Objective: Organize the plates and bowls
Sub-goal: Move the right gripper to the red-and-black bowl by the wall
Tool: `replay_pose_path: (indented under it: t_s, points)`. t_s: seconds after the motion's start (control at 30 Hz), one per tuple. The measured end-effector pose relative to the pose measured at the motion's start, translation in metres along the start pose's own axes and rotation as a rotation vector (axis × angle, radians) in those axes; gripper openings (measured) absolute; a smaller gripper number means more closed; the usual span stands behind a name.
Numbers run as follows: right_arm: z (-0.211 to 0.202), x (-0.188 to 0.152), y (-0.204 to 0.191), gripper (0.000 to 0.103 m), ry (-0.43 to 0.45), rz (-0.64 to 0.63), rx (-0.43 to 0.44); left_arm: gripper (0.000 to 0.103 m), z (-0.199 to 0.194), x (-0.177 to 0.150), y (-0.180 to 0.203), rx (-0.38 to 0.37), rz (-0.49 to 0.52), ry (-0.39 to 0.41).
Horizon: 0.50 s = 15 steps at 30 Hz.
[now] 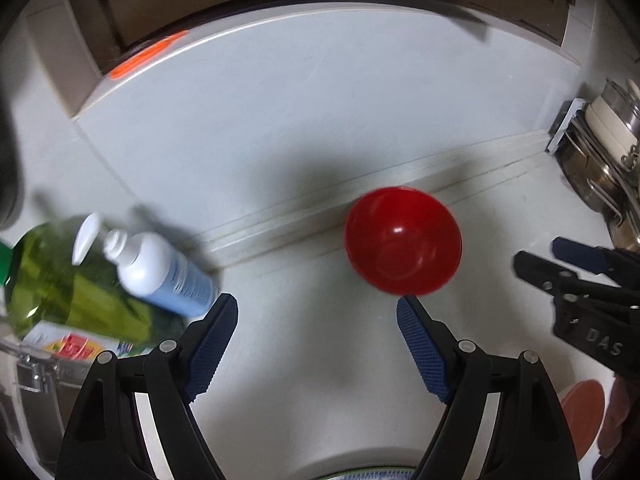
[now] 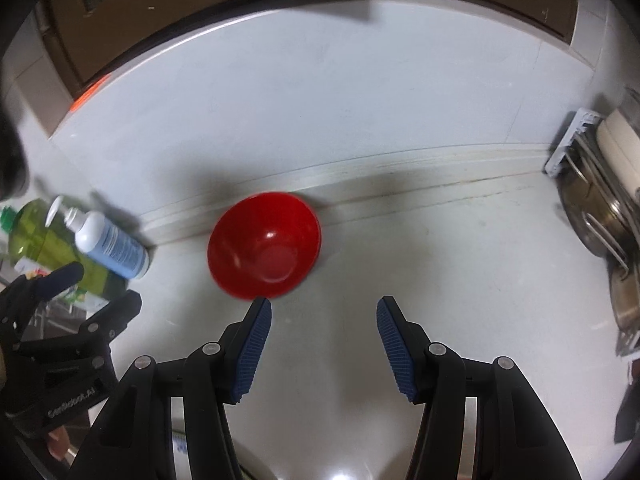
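Observation:
A red bowl (image 1: 403,240) stands upright and empty on the white counter, close to the grooved strip at the wall; it also shows in the right wrist view (image 2: 265,245). My left gripper (image 1: 316,308) is open and empty, with the bowl just beyond its right finger. My right gripper (image 2: 324,310) is open and empty, with the bowl just beyond its left finger. Each gripper shows at the edge of the other's view: the right one (image 1: 560,264) and the left one (image 2: 102,286).
A green bottle (image 1: 60,276) and a white and blue bottle (image 1: 164,272) lie at the left. A dish rack (image 2: 600,184) with metal pots and a cream plate stands at the right. A reddish round lid or plate (image 1: 584,416) lies at the lower right.

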State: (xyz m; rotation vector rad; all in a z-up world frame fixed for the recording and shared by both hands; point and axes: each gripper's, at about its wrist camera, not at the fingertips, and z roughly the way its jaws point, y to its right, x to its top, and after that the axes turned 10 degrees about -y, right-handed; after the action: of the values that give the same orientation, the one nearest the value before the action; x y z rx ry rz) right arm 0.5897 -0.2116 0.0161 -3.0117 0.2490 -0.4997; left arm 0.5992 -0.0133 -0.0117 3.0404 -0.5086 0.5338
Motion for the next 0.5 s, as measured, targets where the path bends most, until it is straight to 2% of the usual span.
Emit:
replay_pose_path:
  t_s: [0.17, 0.33, 0.43, 0.5]
  points:
    - [0.024, 0.024, -0.002, 0.056, -0.033, 0.011, 0.011, 0.080, 0.019, 0.022, -0.001, -0.032, -0.017, -0.034]
    - [0.045, 0.041, 0.001, 0.056, -0.066, 0.035, 0.035, 0.078, 0.050, 0.041, -0.002, -0.104, -0.026, -0.096]
    - [0.058, 0.047, 0.000, 0.056, -0.087, 0.041, 0.057, 0.077, 0.064, 0.048, 0.000, -0.107, -0.029, -0.108]
    - [0.069, 0.050, 0.001, 0.055, -0.115, 0.051, 0.067, 0.071, 0.073, 0.052, 0.001, -0.111, -0.032, -0.121]
